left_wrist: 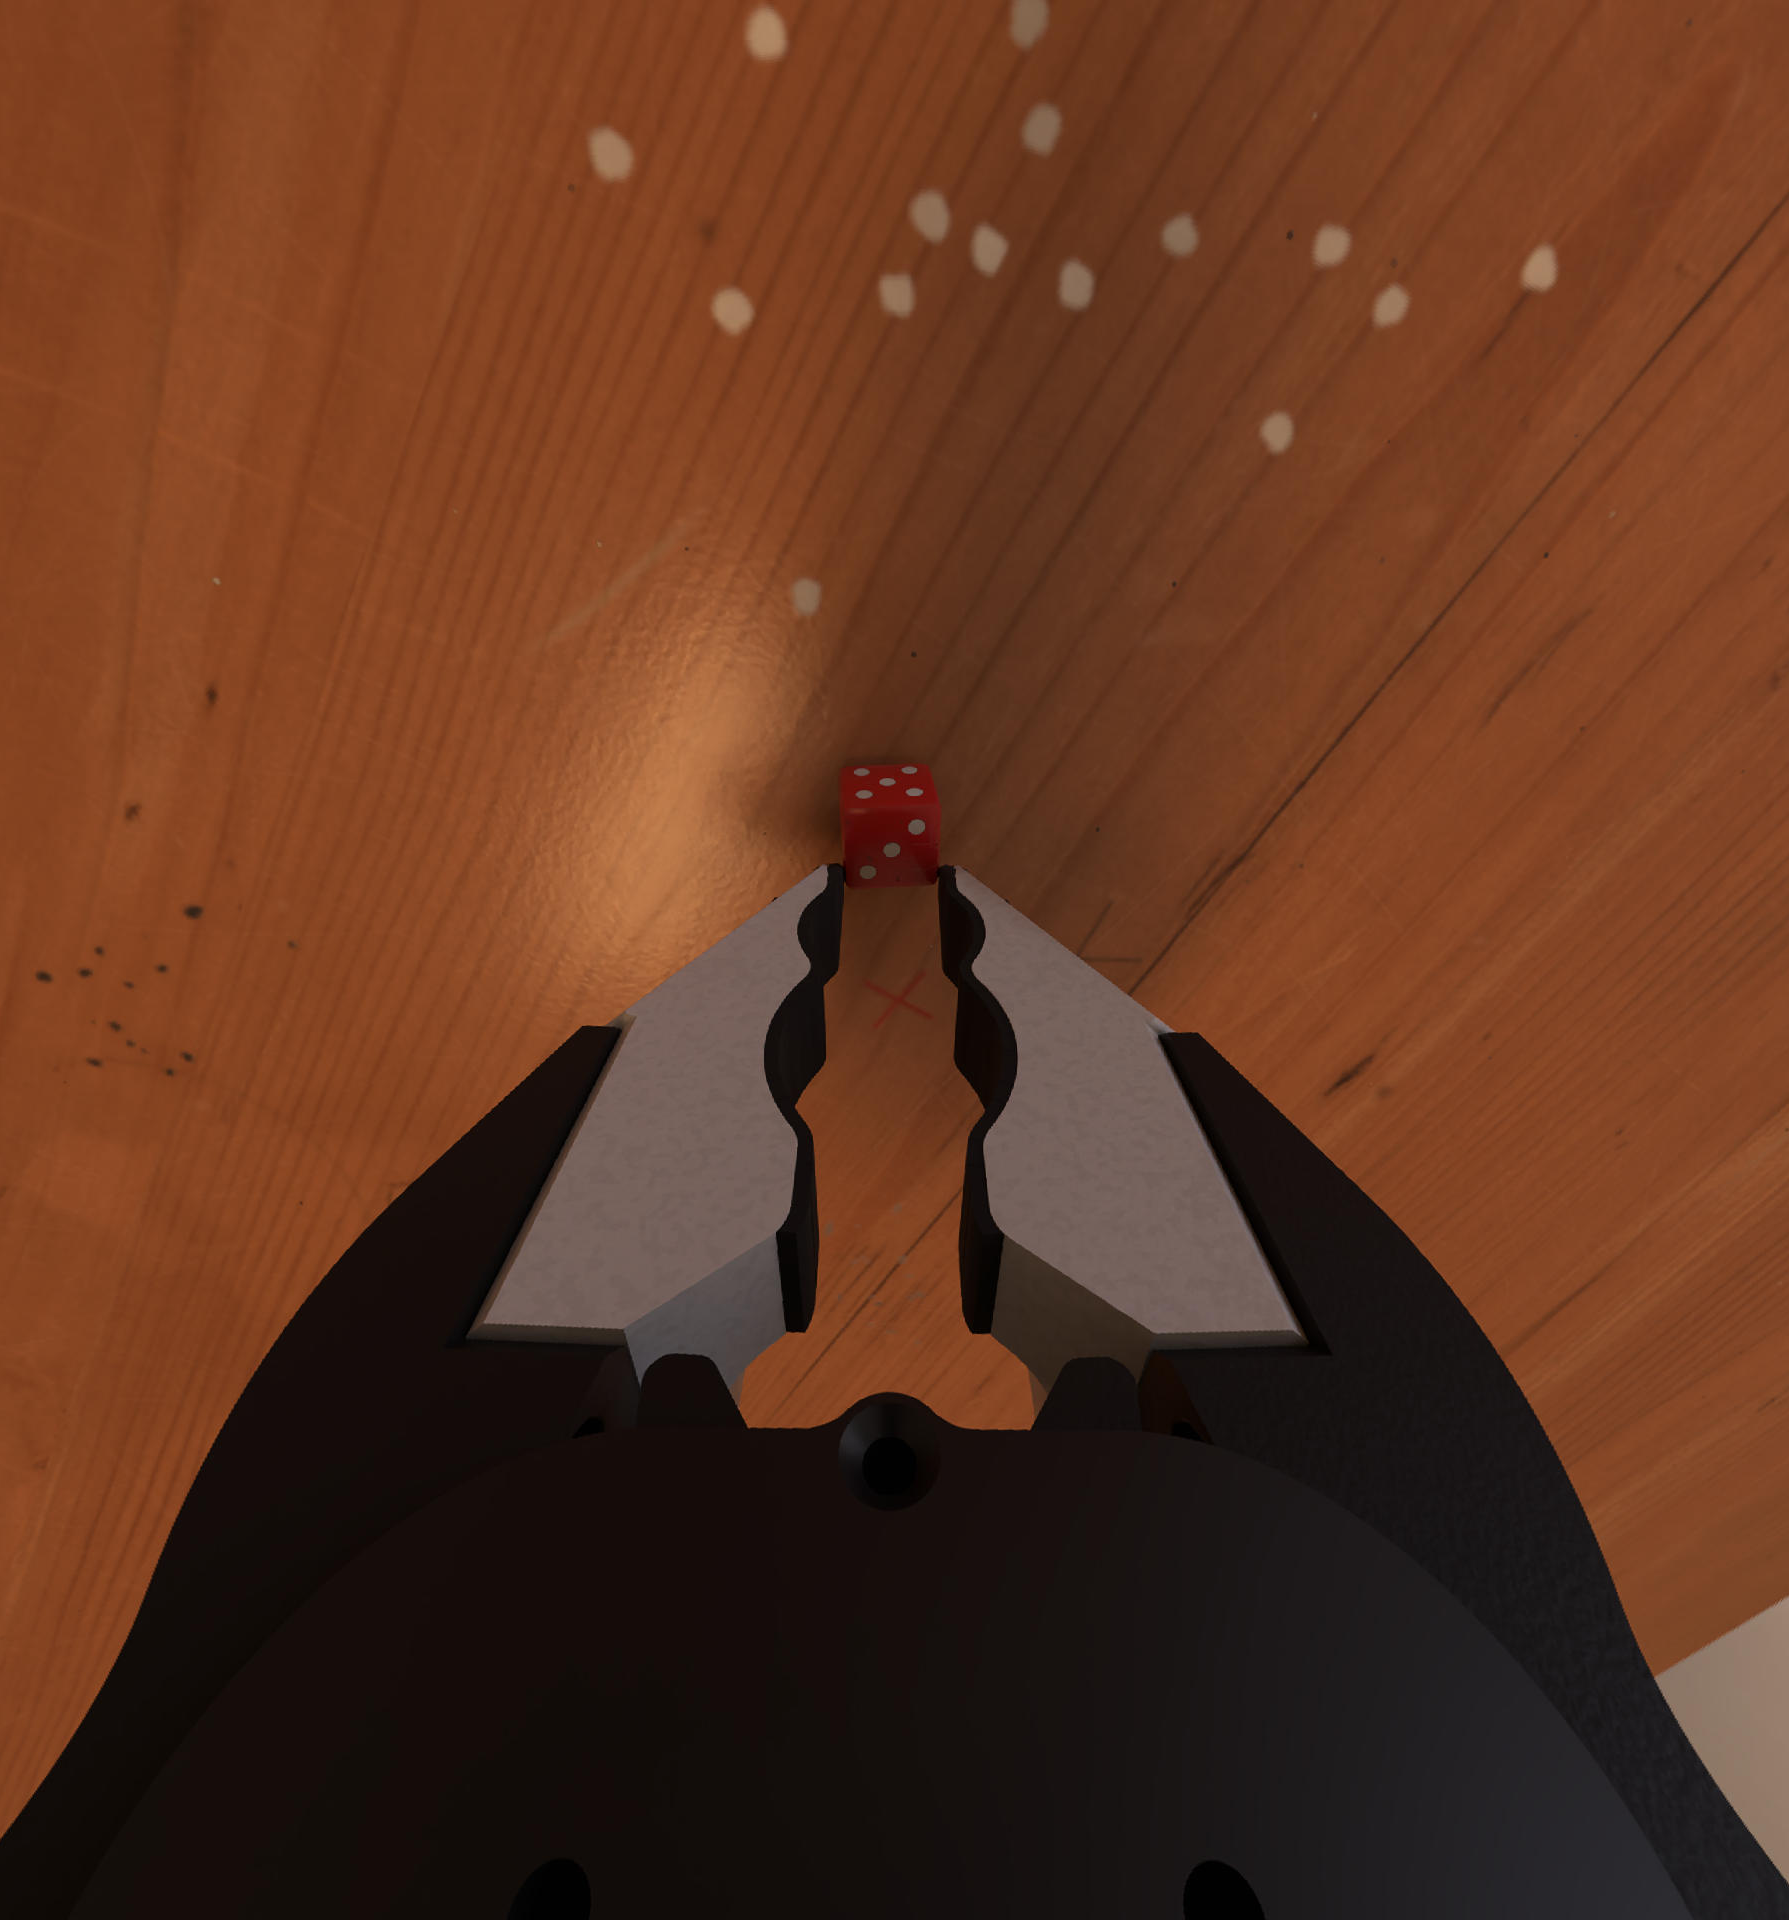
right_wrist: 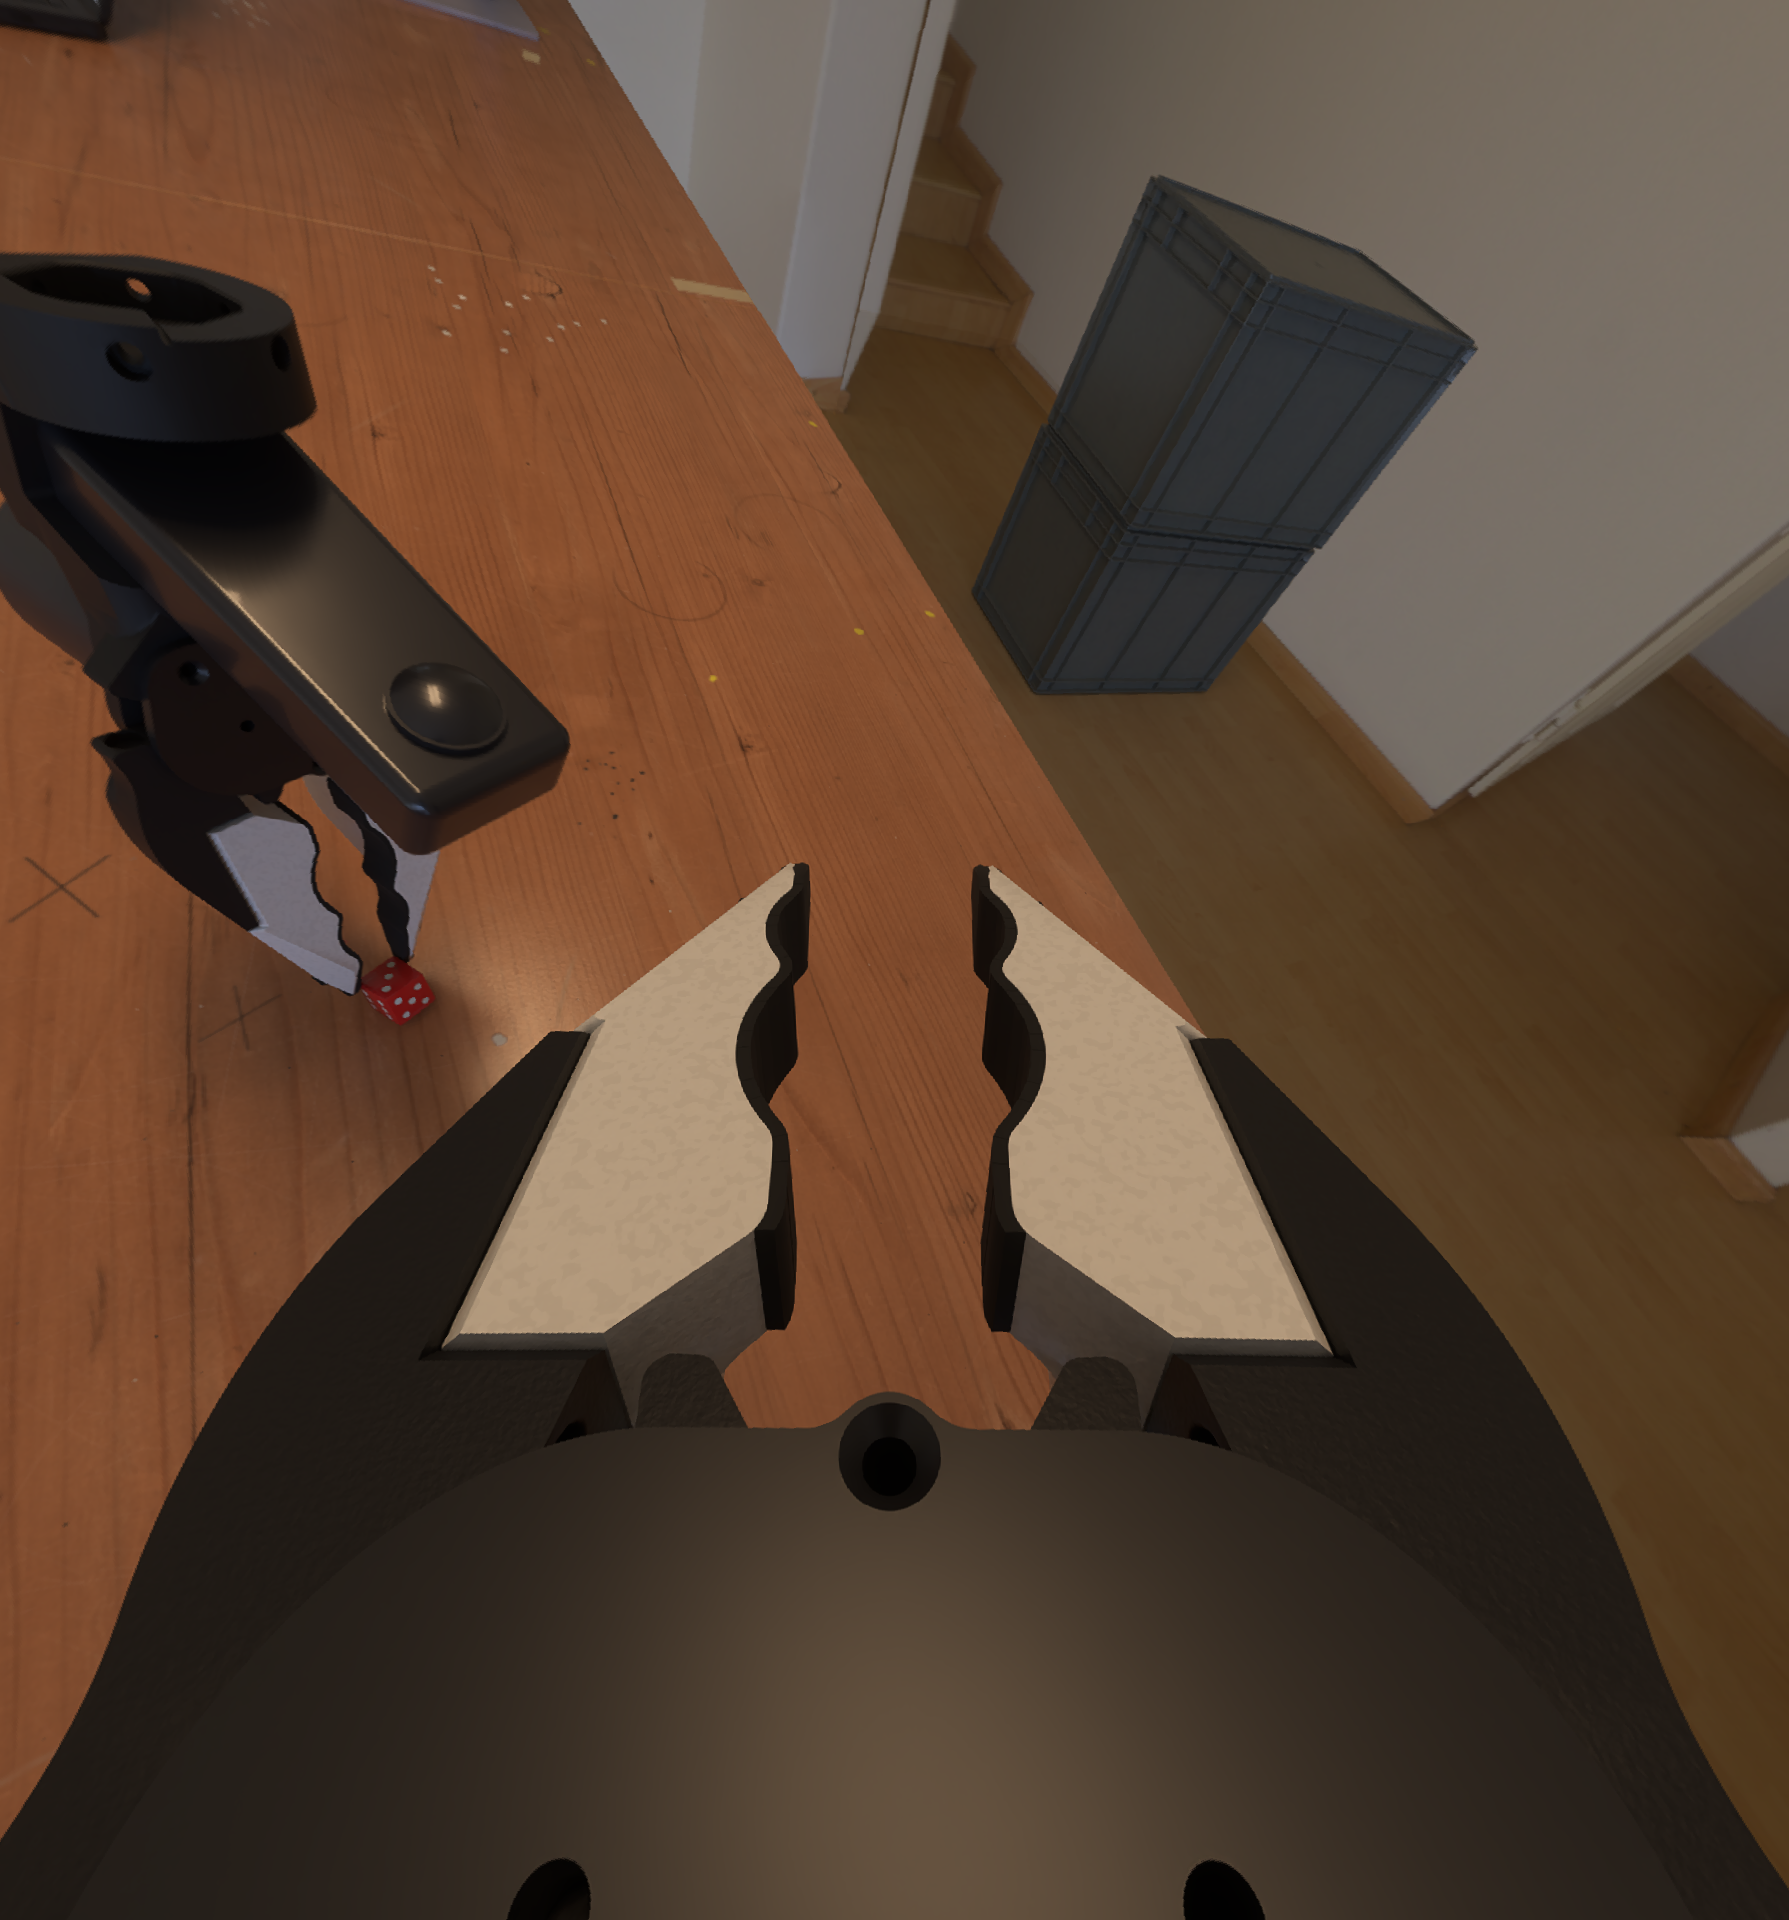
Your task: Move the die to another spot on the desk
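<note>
So the biggest thing here is the reddish-brown wooden desk, scuffed, with pale specks and a few pencilled crosses on it. Off its edge on the floor there's a stack of two dark grey plastic crates by the wall, nothing to do with the job.

Next down in size, the right black gripper with pale speckled fingers hangs above the desk's edge, well apart from the action, jaws spread with nothing between them. Looks like it's just sitting this one out.

The left black gripper with the same pale fingers is tipped down steeply, its fingertips right at the desk surface. Its jaws are only narrowly apart, with the tips touching or nearly touching the near corners of the small red die with white pips. The die mostly pokes out past the tips, so I can't tell whether it's actually pinched or just bracketed.

The die sits flat on the desk, just past a faint red cross, near the desk's right edge.

Progress-wise, my read: early days. The die isn't lifted. Still to do is a solid grip, the carry and the set-down somewhere else.
</note>
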{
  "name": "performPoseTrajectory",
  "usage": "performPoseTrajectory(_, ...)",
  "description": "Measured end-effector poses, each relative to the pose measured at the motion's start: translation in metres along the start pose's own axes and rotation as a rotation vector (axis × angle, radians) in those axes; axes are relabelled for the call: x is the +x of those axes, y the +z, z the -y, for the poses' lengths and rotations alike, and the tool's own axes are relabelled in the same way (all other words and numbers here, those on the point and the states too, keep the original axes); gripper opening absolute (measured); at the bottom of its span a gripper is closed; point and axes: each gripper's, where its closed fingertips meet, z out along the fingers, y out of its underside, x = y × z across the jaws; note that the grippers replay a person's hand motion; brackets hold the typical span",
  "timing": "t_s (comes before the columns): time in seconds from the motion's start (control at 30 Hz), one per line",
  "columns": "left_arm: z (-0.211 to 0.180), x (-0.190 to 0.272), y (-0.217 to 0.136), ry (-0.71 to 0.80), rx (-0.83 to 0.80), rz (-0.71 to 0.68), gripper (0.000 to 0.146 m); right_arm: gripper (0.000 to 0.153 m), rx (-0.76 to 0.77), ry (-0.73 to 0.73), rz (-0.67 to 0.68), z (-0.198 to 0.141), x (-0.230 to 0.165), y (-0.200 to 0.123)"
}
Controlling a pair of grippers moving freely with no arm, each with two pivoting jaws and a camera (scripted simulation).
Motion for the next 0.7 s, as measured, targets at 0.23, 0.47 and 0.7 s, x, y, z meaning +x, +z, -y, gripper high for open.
performPoseTrajectory(0.23, -0.002, -0.006, -0.018, 0.000, 0.047, 0.080, 0.038, 0.031, 0.004, 0.007, 0.026, 0.002, -0.006, -0.001)
performPoseTrajectory(0.47, -0.050, 0.001, -0.061, -0.146, 0.043, 0.074, 0.051, 0.032, 0.012, -0.008, 0.039, 0.007, -0.011, -0.002)
performPoseTrajectory(0.7, -0.074, 0.001, -0.024, -0.236, -0.055, 0.043, 0.057, 0.032, -0.011, -0.023, 0.037, 0.005, -0.014, 0.002)
